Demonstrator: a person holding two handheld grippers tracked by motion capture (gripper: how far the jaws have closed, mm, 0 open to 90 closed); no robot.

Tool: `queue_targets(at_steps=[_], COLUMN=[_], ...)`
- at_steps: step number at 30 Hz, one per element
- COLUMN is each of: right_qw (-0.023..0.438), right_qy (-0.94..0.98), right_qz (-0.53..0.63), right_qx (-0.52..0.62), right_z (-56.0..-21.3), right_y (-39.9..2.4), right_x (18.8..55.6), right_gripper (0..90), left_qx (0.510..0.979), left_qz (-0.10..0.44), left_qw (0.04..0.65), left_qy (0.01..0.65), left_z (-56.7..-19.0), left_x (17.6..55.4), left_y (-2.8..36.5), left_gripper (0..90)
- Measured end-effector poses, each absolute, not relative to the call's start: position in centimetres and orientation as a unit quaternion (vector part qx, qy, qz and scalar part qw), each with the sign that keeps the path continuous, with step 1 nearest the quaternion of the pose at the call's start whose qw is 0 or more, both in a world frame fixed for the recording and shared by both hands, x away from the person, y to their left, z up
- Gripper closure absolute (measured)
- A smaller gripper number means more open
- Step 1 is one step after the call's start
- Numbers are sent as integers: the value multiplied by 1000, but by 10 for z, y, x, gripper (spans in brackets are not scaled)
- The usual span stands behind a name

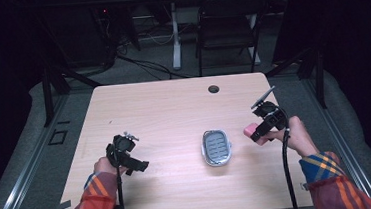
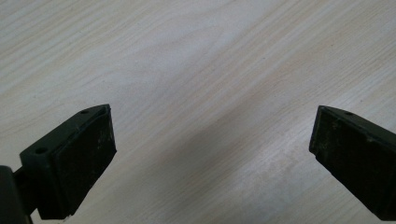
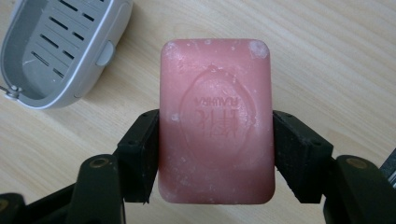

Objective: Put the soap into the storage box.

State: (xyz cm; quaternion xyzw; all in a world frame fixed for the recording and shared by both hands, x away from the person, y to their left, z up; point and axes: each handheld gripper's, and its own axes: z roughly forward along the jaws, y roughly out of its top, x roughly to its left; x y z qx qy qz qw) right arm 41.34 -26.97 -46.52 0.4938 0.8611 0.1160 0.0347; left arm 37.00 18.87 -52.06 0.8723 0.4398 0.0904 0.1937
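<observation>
Right gripper (image 3: 215,154) jaws clamping long sides of pink soap bar (image 3: 216,121), gripping near its lower half; bar hanging just above table (image 1: 174,110), just right of grey slotted soap dish (image 1: 217,147); likely stiff, fairly light, waxy and slippery, so flat long edges looking safest hold; left gripper (image 2: 212,154) jaws spread wide, holding nothing, hovering over bare wood well apart from dish; nothing blocking path to dish; chair (image 1: 227,26) standing beyond table.
</observation>
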Motion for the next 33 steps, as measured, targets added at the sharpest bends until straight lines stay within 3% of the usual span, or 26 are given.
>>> queue_targets(at_steps=[33], right_qw=[47], right_qy=[888], right_qz=[105], right_qx=[445], right_z=[-447], right_y=[-219], right_x=[424], right_gripper=[370], left_qx=[872], left_qz=[91], left_qw=[197], left_qy=[440], left_z=[-520], left_x=[370], left_y=[190], left_gripper=[3])
